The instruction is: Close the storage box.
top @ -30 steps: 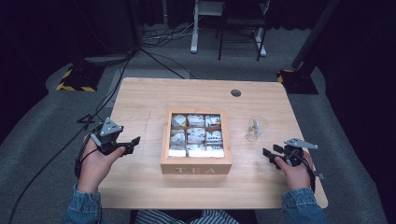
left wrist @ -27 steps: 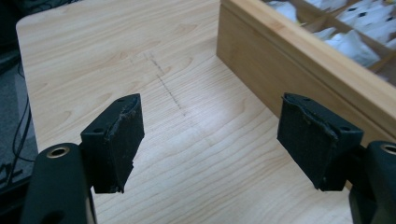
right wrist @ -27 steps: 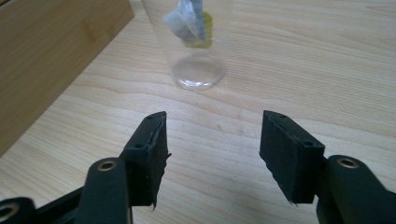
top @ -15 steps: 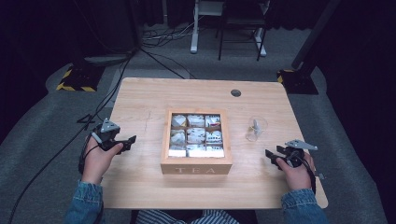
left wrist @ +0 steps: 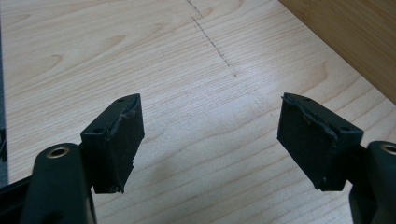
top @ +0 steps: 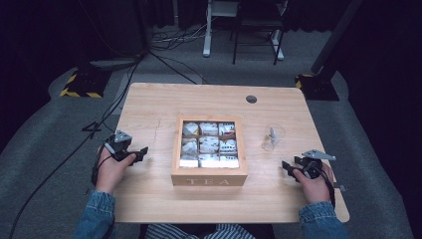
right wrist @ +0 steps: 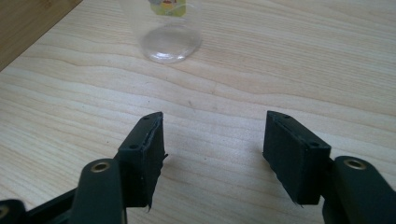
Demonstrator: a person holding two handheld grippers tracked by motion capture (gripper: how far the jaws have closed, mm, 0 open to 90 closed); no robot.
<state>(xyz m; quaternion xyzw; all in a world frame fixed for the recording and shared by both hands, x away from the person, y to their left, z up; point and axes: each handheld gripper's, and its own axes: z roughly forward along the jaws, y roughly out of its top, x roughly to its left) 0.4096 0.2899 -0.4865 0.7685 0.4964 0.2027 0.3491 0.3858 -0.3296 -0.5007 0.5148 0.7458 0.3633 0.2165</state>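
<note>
A wooden box marked TEA (top: 209,178) stands open at the table's middle, its compartments packed with tea bags (top: 209,144). To its right stands a clear glass cup (top: 272,138) with a tea bag inside. My left gripper (top: 142,152) hovers low over bare wood left of the box, open with nothing between its jaws (left wrist: 210,126); the box's side (left wrist: 355,37) shows at upper right. My right gripper (top: 286,166) sits near the table's right front, open and empty (right wrist: 212,135). It points at the cup's base (right wrist: 170,39), which stands well clear of the jaws.
The light wooden table (top: 149,104) has a round cable hole (top: 251,99) at the back right. Cables (top: 114,104) trail off its left side onto the grey floor. Stand bases (top: 79,84) and furniture legs (top: 239,45) stand beyond the far edge.
My left gripper has sunk closer to the table top, left of the box. The right gripper has stayed where it was.
</note>
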